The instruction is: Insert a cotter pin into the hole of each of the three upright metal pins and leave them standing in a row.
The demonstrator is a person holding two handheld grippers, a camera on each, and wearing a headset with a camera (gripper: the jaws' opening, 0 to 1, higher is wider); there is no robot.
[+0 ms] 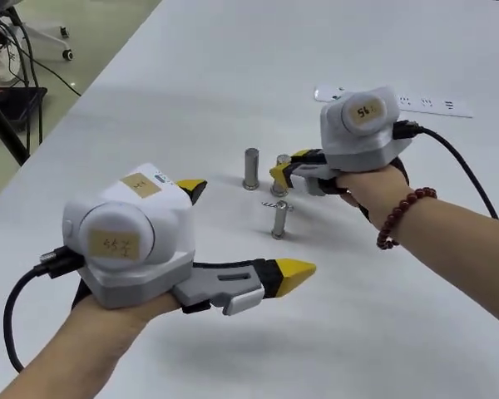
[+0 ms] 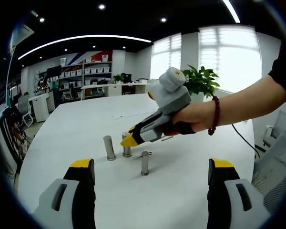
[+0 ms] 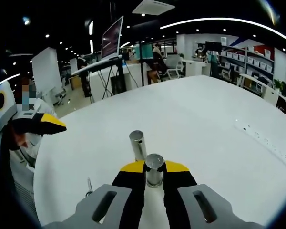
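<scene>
The middle pin point(image 3: 154, 168) stands upright on the white bench point(image 1: 233, 66), its long axis vertical. It sits right between the tips of the right tongs point(image 3: 154, 172). Those tongs are closed in on its shaft from both sides, just under the flat top, and seem to be steadying it. Straight ahead of them, just beyond the held pin, stands the far pin point(image 3: 137, 143), upright and bare at the top as far as I can make out.

To the side of the right tongs point(image 1: 276, 174), toward the person, is the near pin point(image 1: 279, 219), with a thin cotter pin point(image 1: 276, 205) already across its upper end. I cannot tell whether the held pin has one.

The left tongs point(image 1: 256, 226) hover well short of the three pins, spread wide and holding nothing. In the left gripper view the pins stand ahead in the gap between the two jaws.

So the right hand is the nearer one, already on the pin. I judge that any cotter pin must come in sideways, across that vertical axis near the top, from the left tongs' side.
</scene>
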